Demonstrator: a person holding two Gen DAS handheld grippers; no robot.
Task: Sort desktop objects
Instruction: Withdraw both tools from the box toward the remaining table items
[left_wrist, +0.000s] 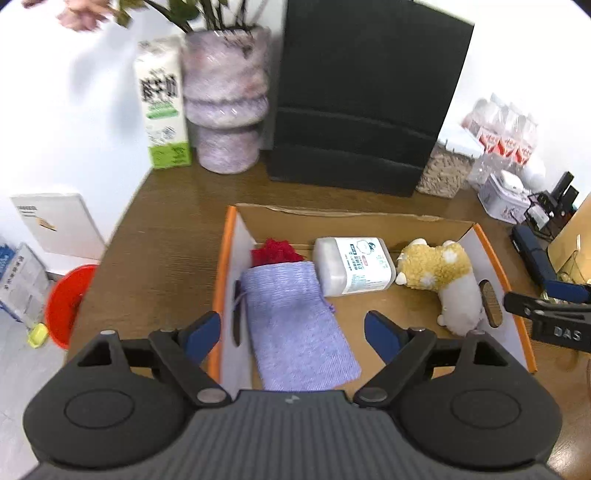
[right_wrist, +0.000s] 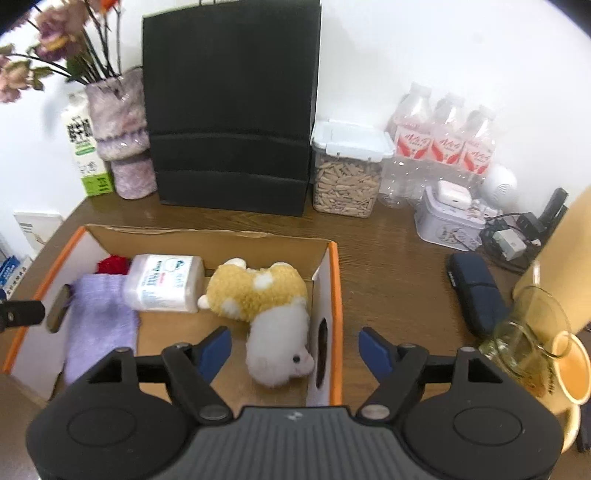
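An orange-edged cardboard box (left_wrist: 347, 218) (right_wrist: 334, 280) lies on the wooden desk. Inside lie a lilac knitted pouch (left_wrist: 295, 321) (right_wrist: 99, 321), a red woolly item (left_wrist: 275, 251) (right_wrist: 112, 264), a white wipes pack (left_wrist: 352, 269) (right_wrist: 166, 282) and a yellow-and-white plush dog (left_wrist: 443, 277) (right_wrist: 266, 306). My left gripper (left_wrist: 291, 332) is open above the pouch, with the pads clear of it. My right gripper (right_wrist: 295, 349) is open over the plush dog's head and the box's right wall, gripping nothing. The right gripper's finger shows in the left wrist view (left_wrist: 546, 314).
At the back stand a milk carton (left_wrist: 160, 107), a mauve vase with flowers (left_wrist: 225, 99), a black paper bag (right_wrist: 232, 110), a seed jar (right_wrist: 347, 170), bottled drinks (right_wrist: 443, 136) and a tin (right_wrist: 448, 218). A navy case (right_wrist: 474, 295) and glass jug (right_wrist: 532, 332) sit right of the box.
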